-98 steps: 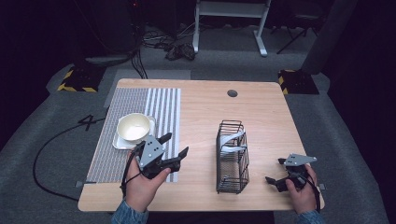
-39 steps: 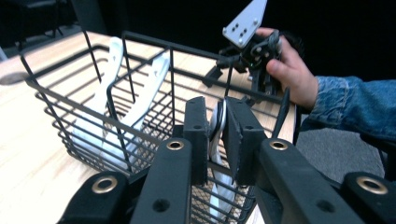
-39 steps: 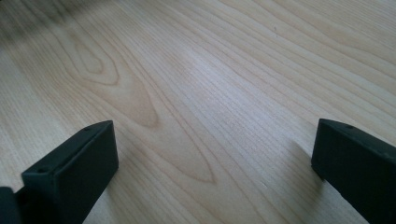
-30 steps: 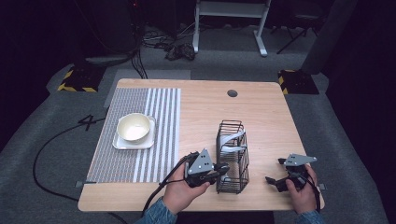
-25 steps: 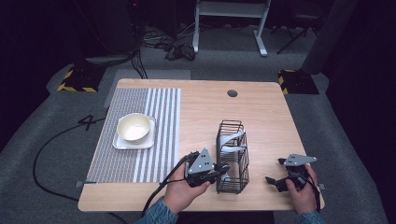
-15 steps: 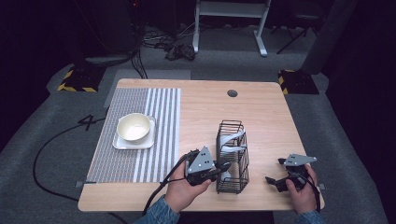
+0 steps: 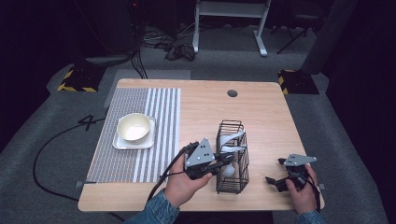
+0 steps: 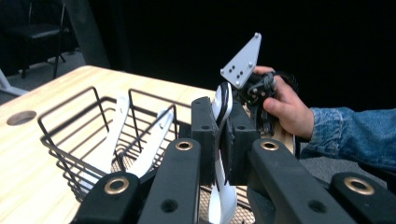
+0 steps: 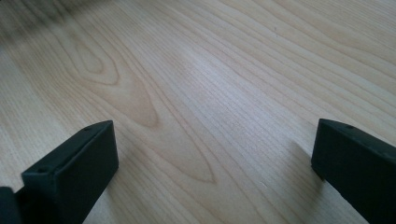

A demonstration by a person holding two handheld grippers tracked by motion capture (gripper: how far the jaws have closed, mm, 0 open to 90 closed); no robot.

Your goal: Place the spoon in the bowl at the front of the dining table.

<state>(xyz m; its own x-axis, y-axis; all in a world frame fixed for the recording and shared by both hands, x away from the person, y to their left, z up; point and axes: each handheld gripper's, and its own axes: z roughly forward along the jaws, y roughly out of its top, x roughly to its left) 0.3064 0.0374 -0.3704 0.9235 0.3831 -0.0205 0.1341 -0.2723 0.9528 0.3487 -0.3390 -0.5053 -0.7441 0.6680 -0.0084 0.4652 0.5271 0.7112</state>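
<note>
A black wire basket (image 7: 231, 124) stands on the wooden table right of centre, with two white spoons (image 7: 235, 138) leaning inside it. My left gripper (image 7: 225, 163) is at the basket's near left side, shut on another white spoon (image 7: 228, 170) that hangs bowl-down inside the wires. In the left gripper view the jaws (image 8: 219, 140) clamp this spoon (image 8: 222, 201) upright by its handle, over the basket (image 8: 70, 135). My right gripper (image 7: 274, 171) rests open on the bare table at the front right, its jaws (image 9: 215, 154) wide apart with nothing between them.
A cream bowl (image 7: 134, 127) sits on a white square plate (image 7: 120, 143) on a striped mat (image 7: 161, 116) at the left. A round cable hole (image 7: 232, 93) lies near the table's far edge. The left gripper's cable (image 7: 161, 175) trails off the front edge.
The left gripper went from the mat near the bowl rightward to the basket. Over the last second it edged slightly closer to the wires. The right gripper stayed still.
</note>
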